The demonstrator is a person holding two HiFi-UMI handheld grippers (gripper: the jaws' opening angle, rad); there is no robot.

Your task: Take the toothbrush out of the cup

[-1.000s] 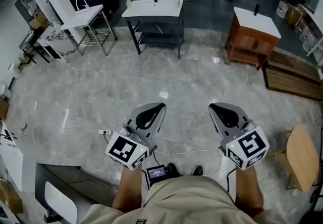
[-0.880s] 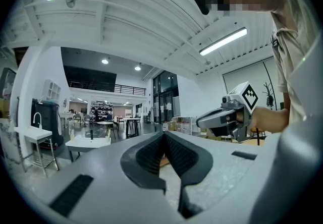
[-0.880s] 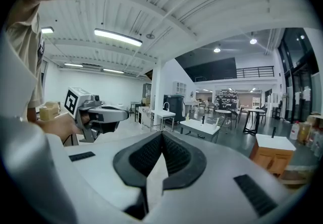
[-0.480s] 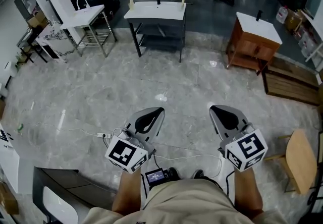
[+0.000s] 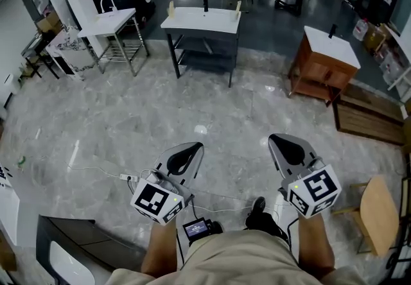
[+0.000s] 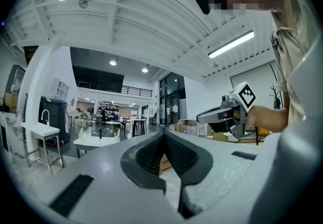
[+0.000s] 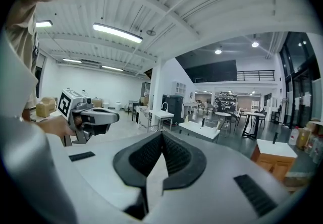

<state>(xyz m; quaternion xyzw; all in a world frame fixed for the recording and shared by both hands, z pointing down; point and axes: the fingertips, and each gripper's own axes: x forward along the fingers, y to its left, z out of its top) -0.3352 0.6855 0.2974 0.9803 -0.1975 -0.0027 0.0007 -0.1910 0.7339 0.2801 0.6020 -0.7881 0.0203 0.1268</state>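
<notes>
The left gripper (image 5: 194,146) and right gripper (image 5: 278,138), smooth grey plastic with ribbed black pads (image 6: 146,157), are both clenched on nothing above a glossy marbled floor (image 5: 128,110). Far ahead a dark-framed table (image 5: 199,21) with flat white top bears two beige upright things (image 5: 171,8), too small to tell as cup or toothbrush; a wooden cabinet (image 5: 319,67) stands right of it, a white washstand (image 5: 112,20) left

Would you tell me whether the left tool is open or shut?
Shut: in the left gripper view, the pads of the left tool meet at their tips, with nothing between them.
</notes>
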